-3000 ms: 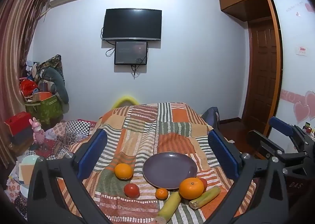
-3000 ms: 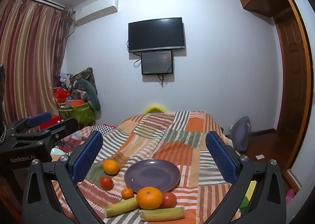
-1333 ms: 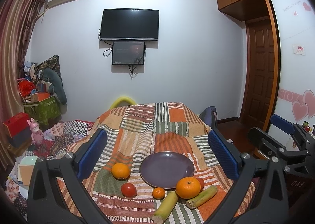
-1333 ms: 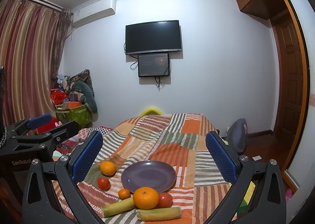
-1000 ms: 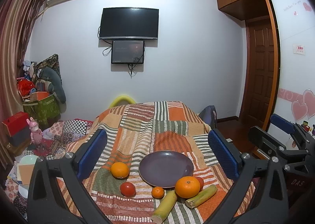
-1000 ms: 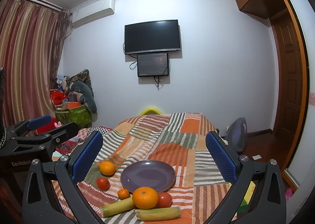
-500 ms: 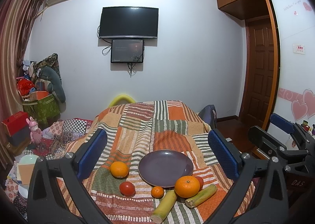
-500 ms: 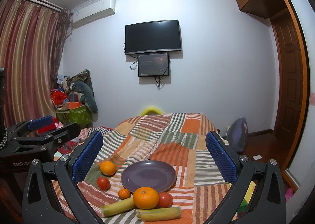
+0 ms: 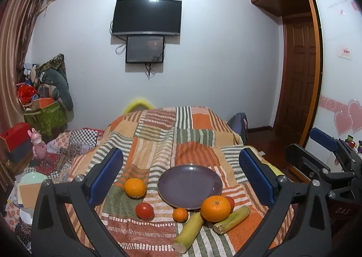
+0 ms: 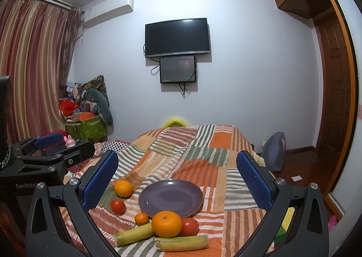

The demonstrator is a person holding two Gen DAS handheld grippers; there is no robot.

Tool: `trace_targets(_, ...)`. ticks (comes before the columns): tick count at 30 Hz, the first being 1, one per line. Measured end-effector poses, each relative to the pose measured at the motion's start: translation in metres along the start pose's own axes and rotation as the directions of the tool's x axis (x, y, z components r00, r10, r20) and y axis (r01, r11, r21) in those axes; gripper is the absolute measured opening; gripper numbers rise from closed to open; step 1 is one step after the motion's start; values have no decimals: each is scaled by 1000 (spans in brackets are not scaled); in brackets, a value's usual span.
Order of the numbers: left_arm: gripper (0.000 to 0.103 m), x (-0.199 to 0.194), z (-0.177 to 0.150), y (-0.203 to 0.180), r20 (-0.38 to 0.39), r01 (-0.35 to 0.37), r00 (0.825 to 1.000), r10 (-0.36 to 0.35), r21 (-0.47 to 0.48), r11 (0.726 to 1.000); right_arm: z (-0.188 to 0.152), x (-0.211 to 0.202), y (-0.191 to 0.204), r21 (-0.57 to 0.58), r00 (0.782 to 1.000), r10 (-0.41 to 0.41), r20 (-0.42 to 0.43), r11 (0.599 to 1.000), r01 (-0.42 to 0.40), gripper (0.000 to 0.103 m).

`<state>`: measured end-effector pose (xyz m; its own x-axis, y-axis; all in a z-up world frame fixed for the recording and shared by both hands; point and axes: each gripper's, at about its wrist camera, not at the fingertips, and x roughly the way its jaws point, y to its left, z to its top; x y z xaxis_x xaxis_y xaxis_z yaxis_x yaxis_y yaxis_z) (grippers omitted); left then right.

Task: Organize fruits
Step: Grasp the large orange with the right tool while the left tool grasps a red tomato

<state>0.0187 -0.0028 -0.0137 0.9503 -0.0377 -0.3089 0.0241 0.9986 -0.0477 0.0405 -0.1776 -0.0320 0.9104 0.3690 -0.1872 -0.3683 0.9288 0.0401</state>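
Observation:
An empty purple plate (image 9: 189,185) (image 10: 170,197) lies on the striped patchwork cloth (image 9: 181,139). Around its near rim sit a large orange (image 9: 215,205) (image 10: 166,223), a tomato behind it (image 10: 189,225), a small mandarin (image 9: 180,214) (image 10: 141,218), another tomato (image 9: 144,210) (image 10: 117,205), a second orange (image 9: 135,187) (image 10: 123,188) and two green sugarcane pieces (image 9: 189,232) (image 9: 232,219) (image 10: 134,236) (image 10: 181,242). My left gripper (image 9: 182,178) and right gripper (image 10: 176,180) both hover open above the near edge, holding nothing.
The cloth-covered surface runs away toward a white wall with a television (image 9: 146,17). Clutter and a green box (image 9: 45,116) stand at the left, a wooden door (image 9: 298,76) at the right. A dark bag (image 10: 275,150) sits on the floor.
Both views have shifted only slightly; the fruits and plate lie where they were and both grippers stay open.

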Motion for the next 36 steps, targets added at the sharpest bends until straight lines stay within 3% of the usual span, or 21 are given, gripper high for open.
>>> trace_targets(7, 103, 29, -12, 8, -116, -4, 993, 7, 23, 1000, -15, 26, -9, 18, 993, 11, -119, 1000, -9, 103)
trace_targets(13, 103, 62, -30, 29, -249, 10, 968, -18, -33, 999, -37, 50, -13, 29, 969, 40, -245, 999, -34, 103)
trace_targets(16, 103, 81, -41, 42, -319, -22, 948, 5, -48, 999, -48, 60, -13, 30, 951, 55, -305, 998, -49, 103)
trace_targets(22, 103, 118, -67, 74, -455, -60, 891, 13, -90, 994, -72, 80, -10, 38, 903, 96, -419, 995, -88, 103)
trace_targets(27, 103, 131, -82, 90, -487, -64, 873, 11, -93, 994, -88, 95, -9, 48, 861, 122, -493, 992, -113, 103)
trace_targets(31, 89, 146, -94, 96, -533, -66, 846, 17, -74, 995, -97, 109, -6, 46, 829, 137, -542, 990, -133, 97)
trace_targets(36, 80, 167, -111, 103, -589, -54, 808, -10, -92, 994, -106, 122, 3, 47, 797, 162, -582, 985, -165, 90)
